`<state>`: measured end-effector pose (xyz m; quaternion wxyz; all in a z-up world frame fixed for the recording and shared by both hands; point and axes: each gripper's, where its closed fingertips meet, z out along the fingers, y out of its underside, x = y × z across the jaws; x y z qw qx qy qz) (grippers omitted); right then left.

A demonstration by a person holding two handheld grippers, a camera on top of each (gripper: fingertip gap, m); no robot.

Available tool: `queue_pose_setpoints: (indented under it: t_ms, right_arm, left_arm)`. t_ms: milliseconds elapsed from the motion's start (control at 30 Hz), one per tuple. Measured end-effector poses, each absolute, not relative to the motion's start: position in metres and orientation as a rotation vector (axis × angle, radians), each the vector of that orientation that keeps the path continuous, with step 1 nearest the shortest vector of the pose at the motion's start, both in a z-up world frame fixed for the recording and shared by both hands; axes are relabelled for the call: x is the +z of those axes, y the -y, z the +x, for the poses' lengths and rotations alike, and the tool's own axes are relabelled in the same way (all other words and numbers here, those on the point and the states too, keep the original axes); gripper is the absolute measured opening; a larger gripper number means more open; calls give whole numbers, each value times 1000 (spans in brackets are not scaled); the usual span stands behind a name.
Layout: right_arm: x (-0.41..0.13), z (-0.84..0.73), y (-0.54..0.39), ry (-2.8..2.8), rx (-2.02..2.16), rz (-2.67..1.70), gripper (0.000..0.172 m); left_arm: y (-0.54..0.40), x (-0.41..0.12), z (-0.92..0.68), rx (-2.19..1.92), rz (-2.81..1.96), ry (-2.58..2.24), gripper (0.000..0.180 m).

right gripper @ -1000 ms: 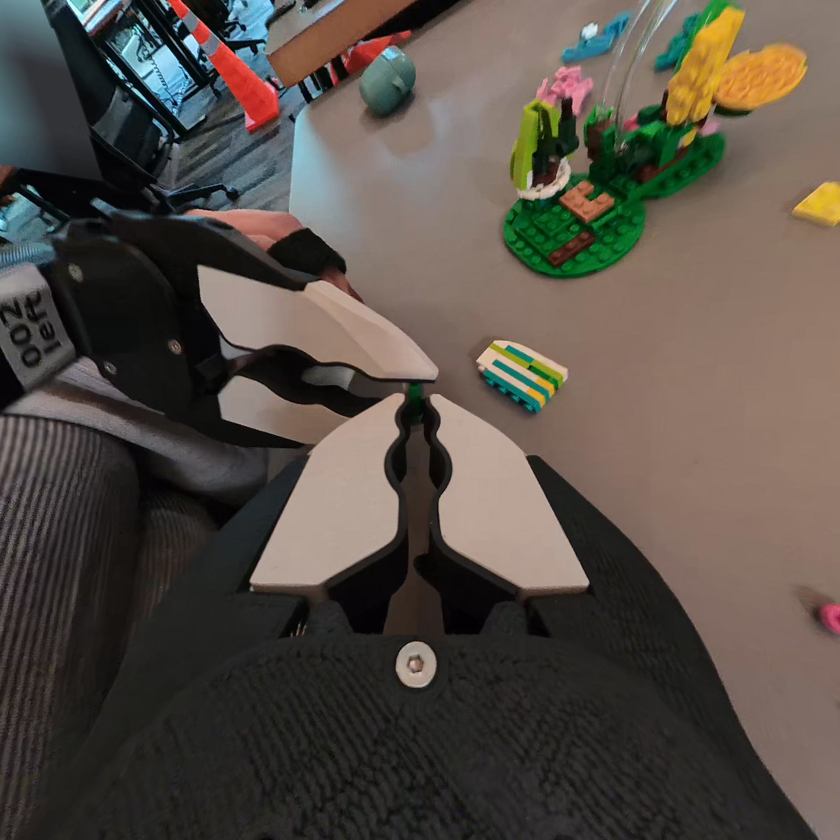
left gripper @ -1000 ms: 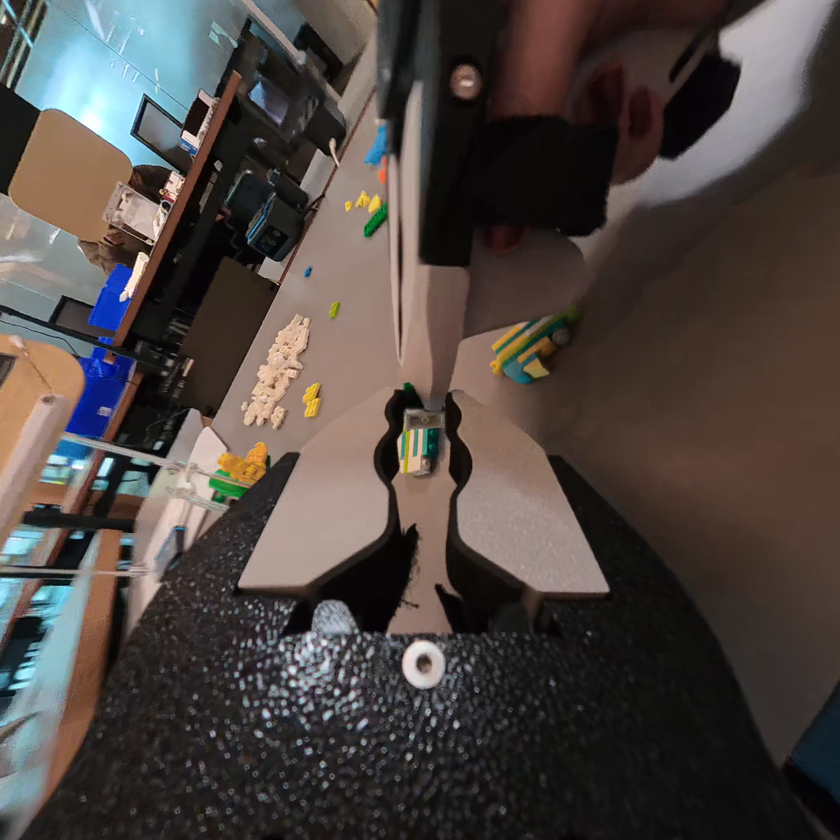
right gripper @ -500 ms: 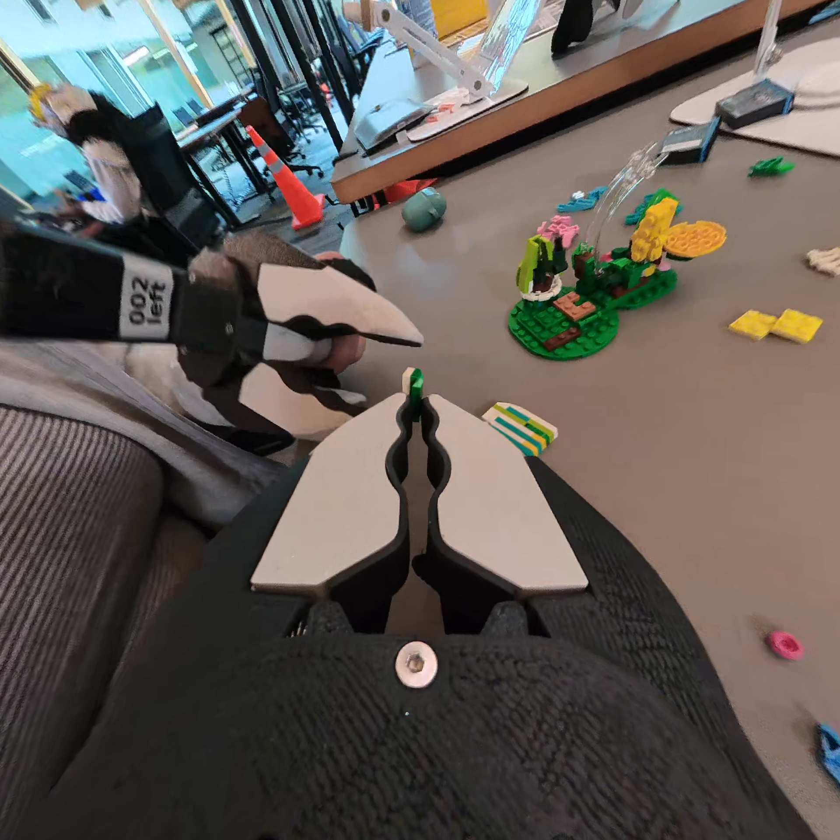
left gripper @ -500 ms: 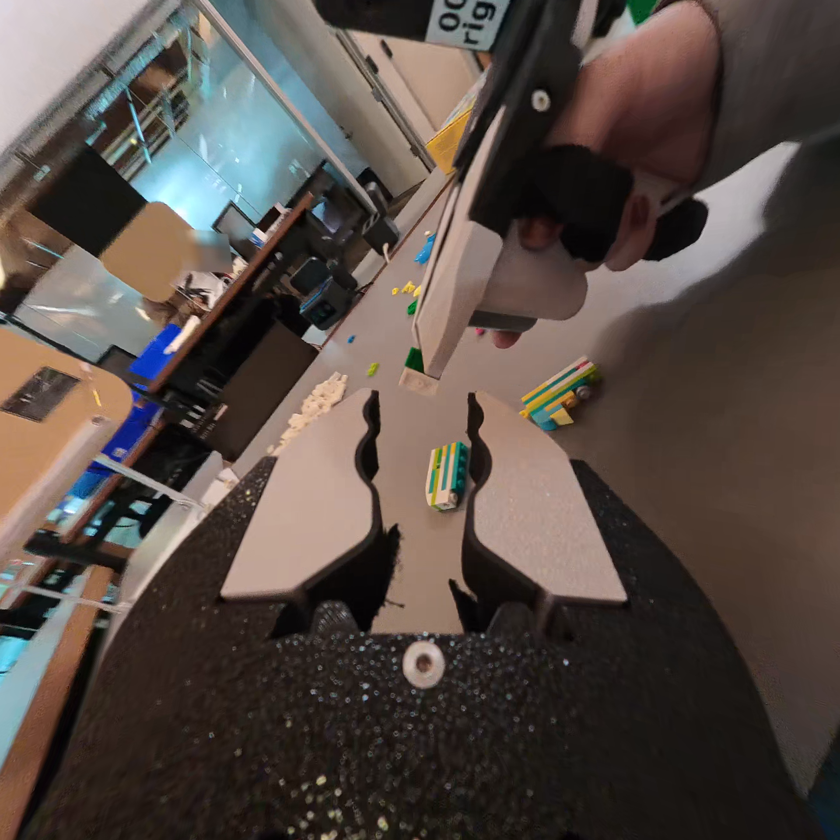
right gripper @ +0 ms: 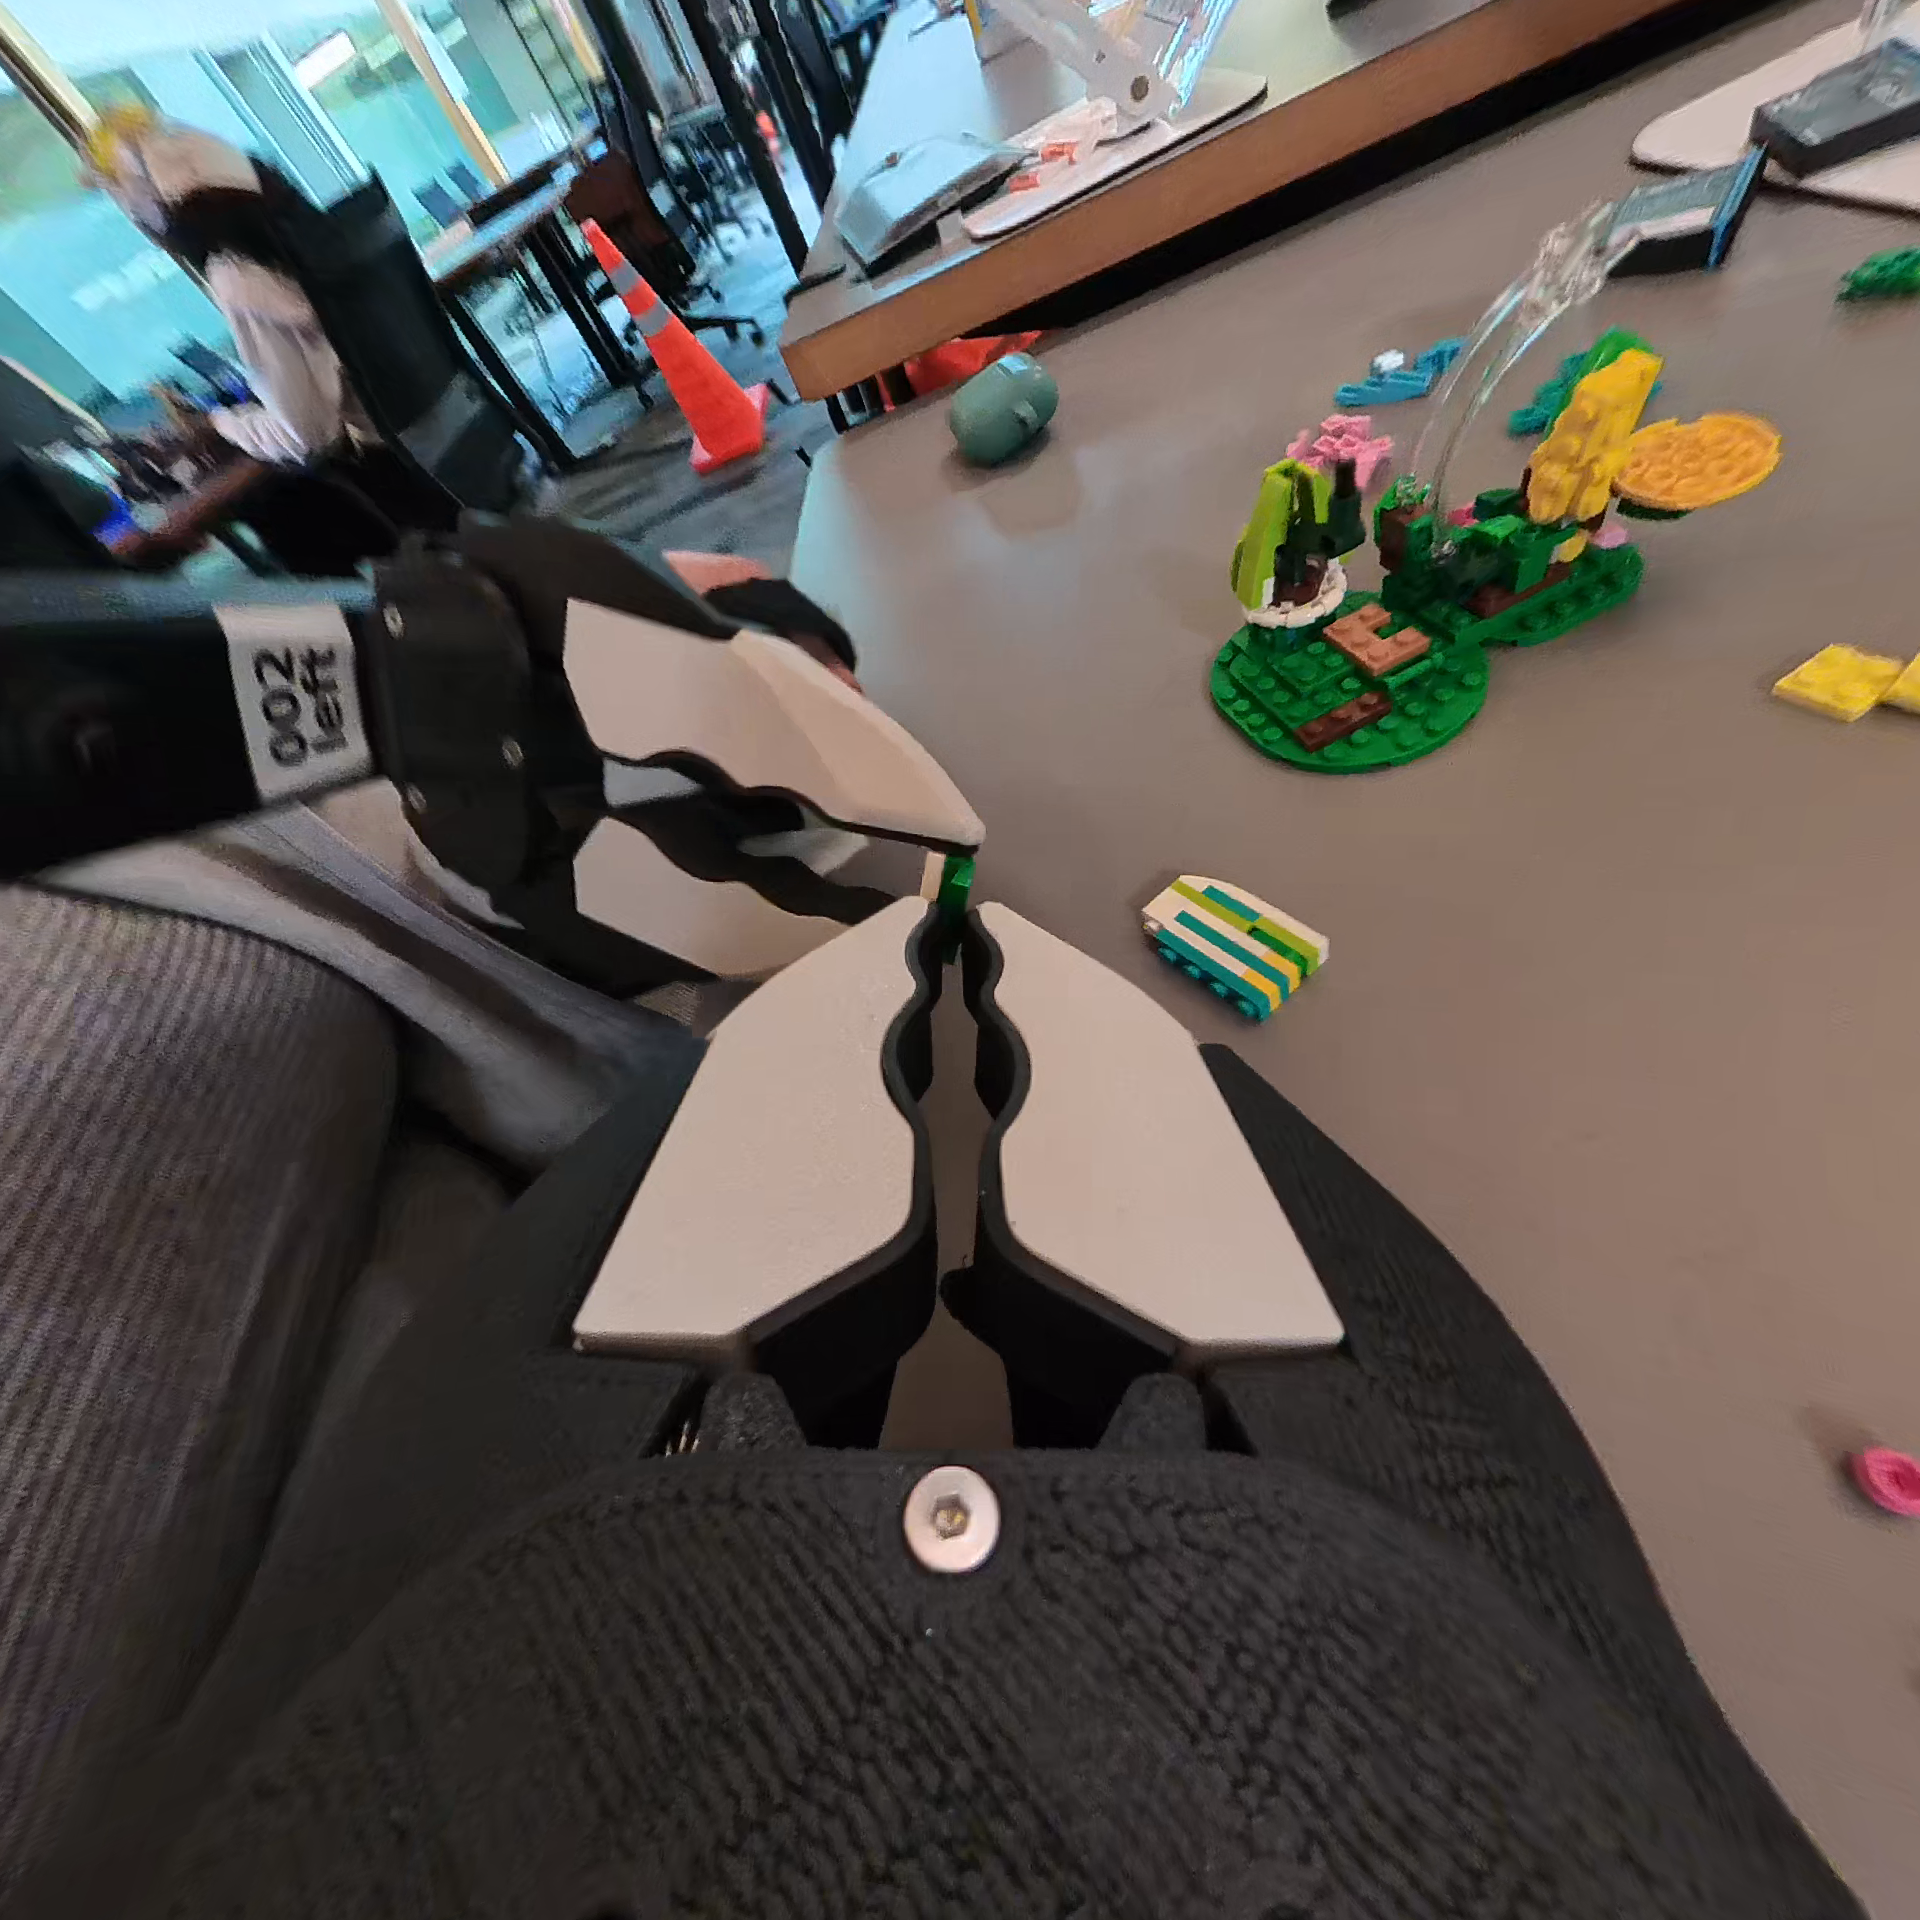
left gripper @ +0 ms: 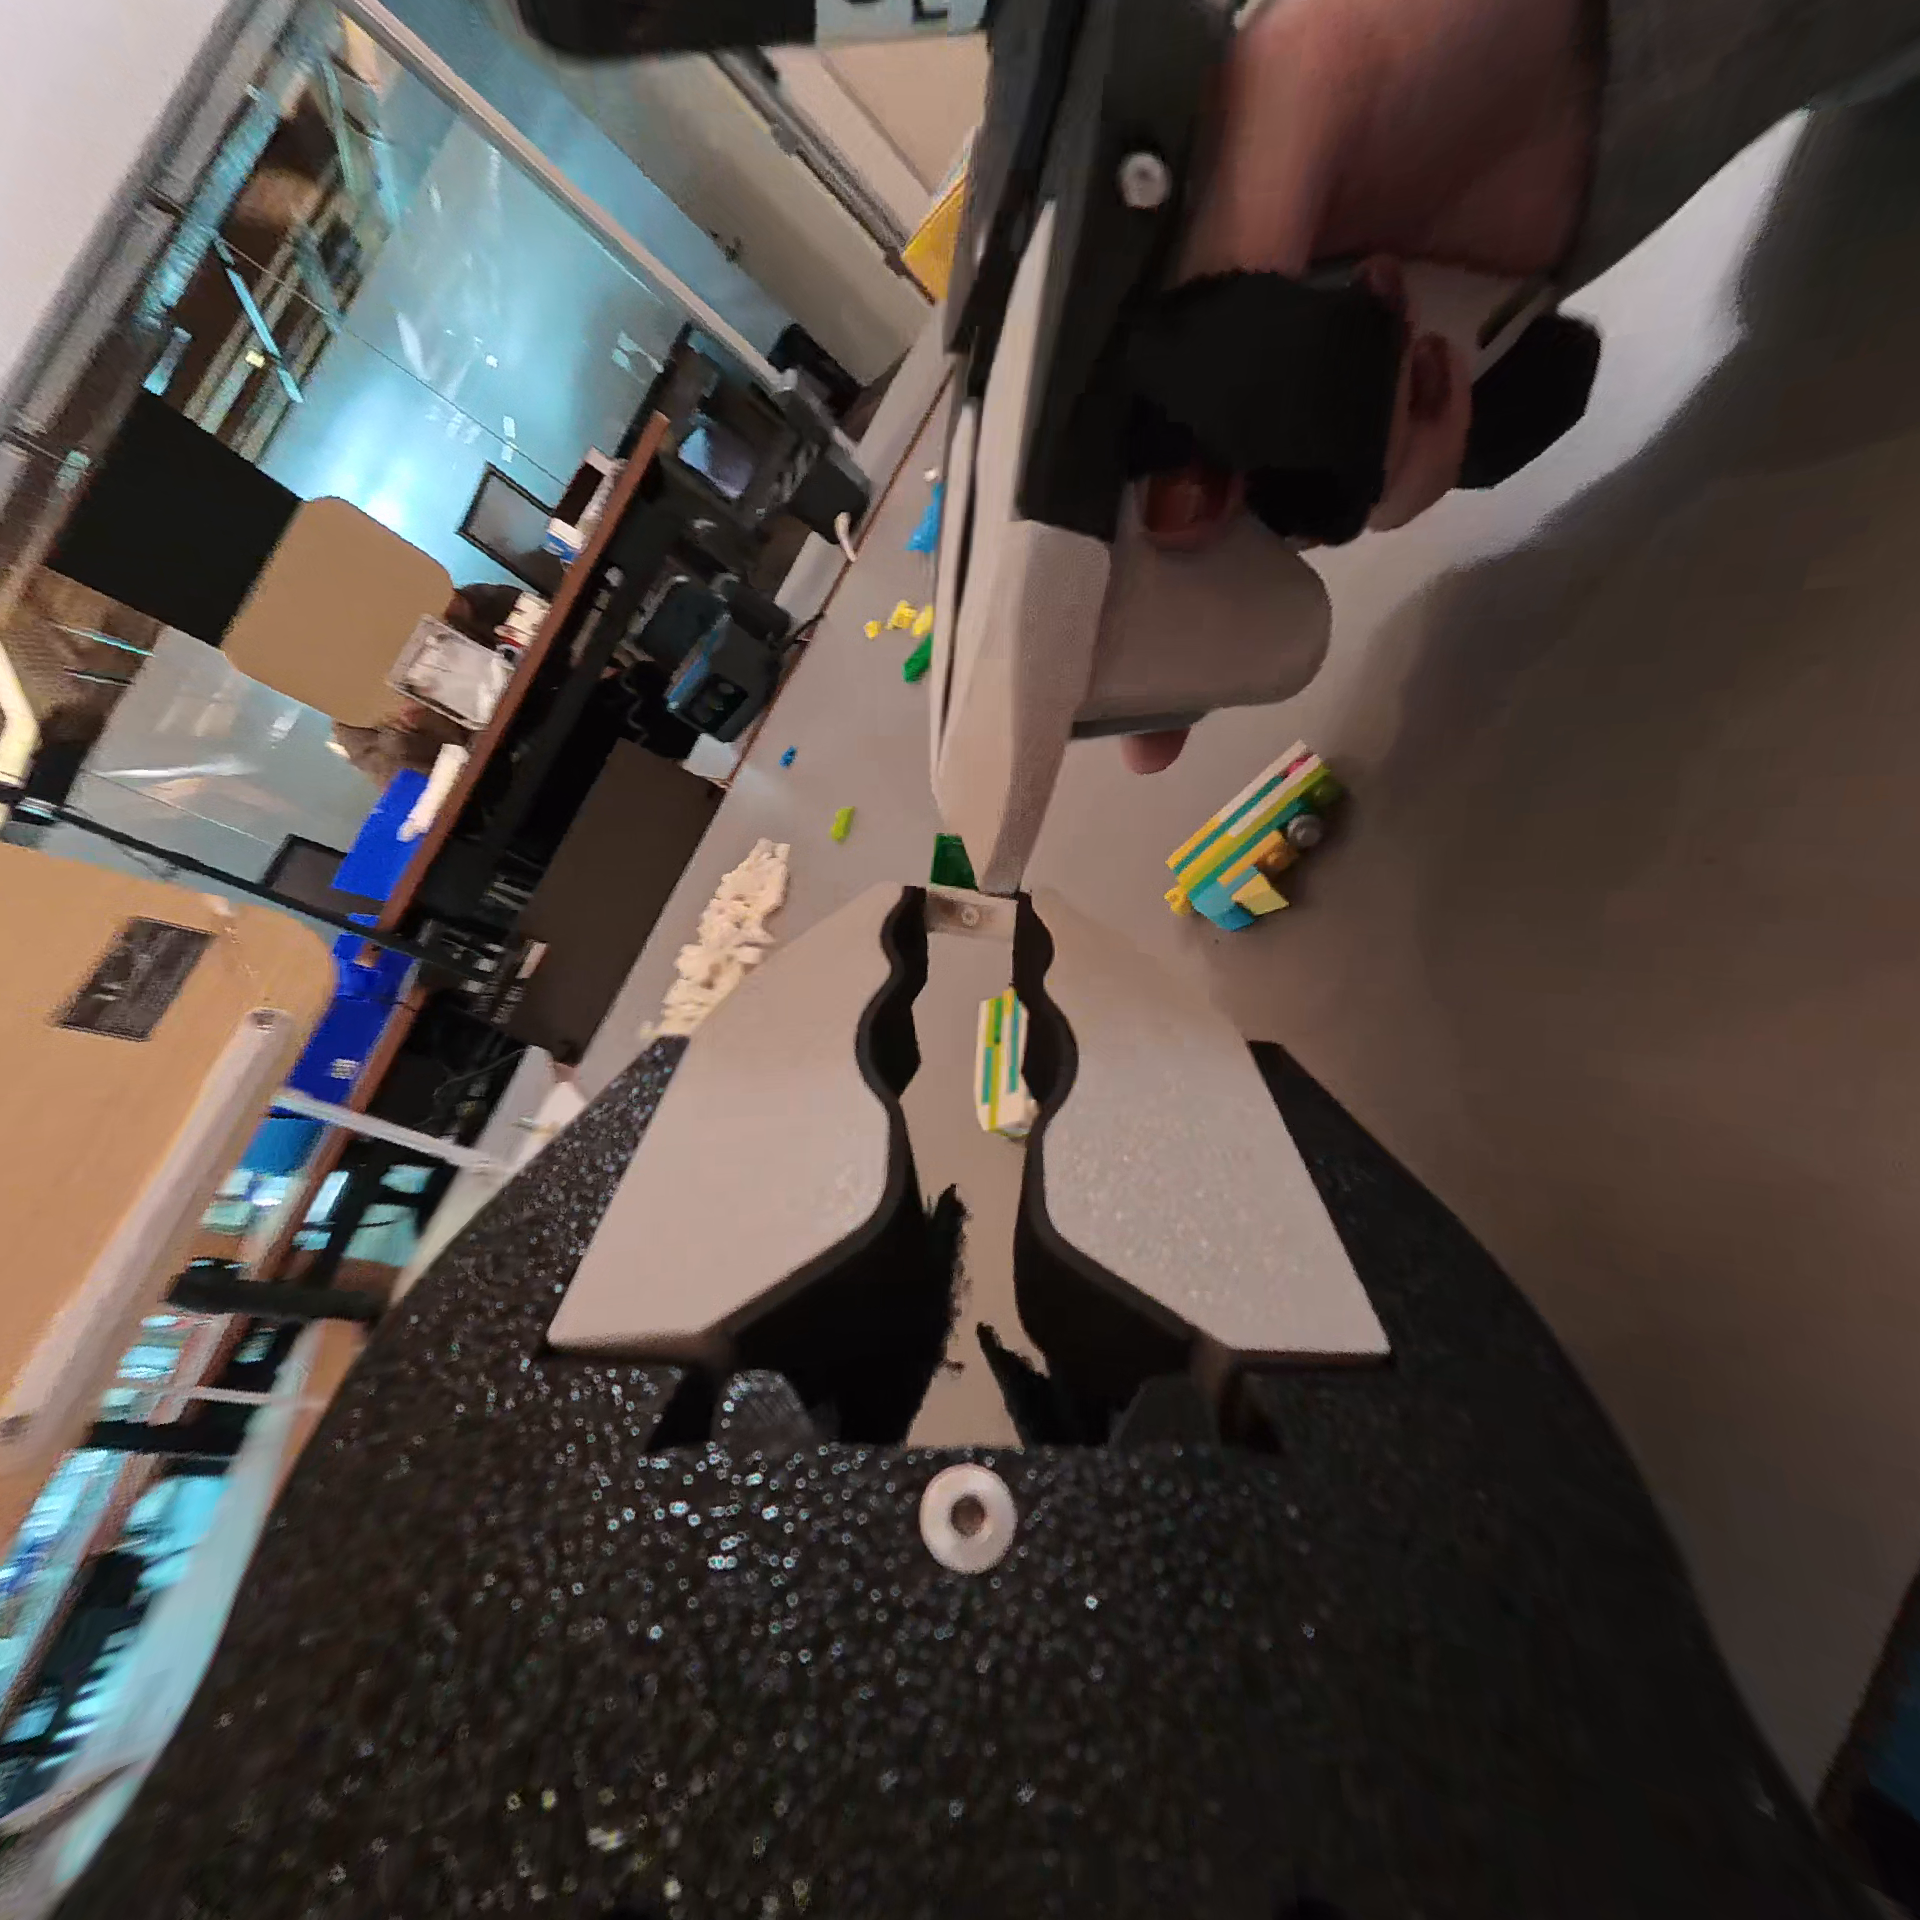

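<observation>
My right gripper [right gripper: 951,914] is shut on a small green brick piece [right gripper: 954,883] that has a little white plate [right gripper: 932,873] stuck to its side. In the left wrist view the right gripper [left gripper: 992,883] comes down from above with the green piece [left gripper: 951,862]. My left gripper [left gripper: 971,920] meets it tip to tip, and the white plate [left gripper: 971,916] spans the space between its two pads, which press on it. A small striped white, teal and yellow brick block [left gripper: 1003,1065] lies on the grey table [left gripper: 1558,1039] below my left fingers, in neither grasp.
A second striped block with wheels [right gripper: 1236,945] lies on the table to the right. A green brick garden model [right gripper: 1423,623] stands farther back, with yellow plates [right gripper: 1844,681], a pink piece [right gripper: 1886,1481] and a pile of white pieces [left gripper: 727,935] around. A person's lap is at the left. Only a small space, under 4 cm, lies between the two pairs of fingers.
My left gripper let go of the striped block, which dropped to the table, opened wide, then closed again on the white plate. My right gripper stayed shut on the green piece.
</observation>
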<state>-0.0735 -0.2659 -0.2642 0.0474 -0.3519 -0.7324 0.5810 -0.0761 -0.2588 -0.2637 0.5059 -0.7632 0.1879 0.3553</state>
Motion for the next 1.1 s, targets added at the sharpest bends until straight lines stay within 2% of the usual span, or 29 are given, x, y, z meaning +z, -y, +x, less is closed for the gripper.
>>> queue_pose_setpoints:
  t_ms: [267, 367, 467, 600, 733, 833, 967, 1100]
  right_arm:
    - [-268, -68, 268, 2268, 1488, -696, 2]
    - [-277, -76, 245, 2247, 1227, -597, 2]
    - [-270, -67, 246, 2241, 1377, -609, 1]
    - [-272, -78, 238, 2167, 1290, -638, 1]
    - [-263, -92, 226, 2036, 1239, -708, 1]
    - [-255, -103, 212, 1908, 1286, -825, 1]
    - [-248, -110, 201, 1744, 1338, -904, 1]
    - [-246, -114, 189, 1627, 1200, -814, 1]
  left_arm:
    - [264, -271, -65, 421, -1883, -388, 16]
    - [274, -264, -69, 286, -1860, -319, 16]
    - [282, -256, -83, 313, -1833, -259, 16]
    - [278, -253, -97, 371, -1821, -149, 16]
    - [268, -214, -140, 506, -1831, -86, 16]
    - [236, -201, -189, 414, -2041, -53, 16]
    - [188, -235, -272, 405, -2353, -5, 17]
    - [155, -277, -322, 372, -2531, 82, 17]
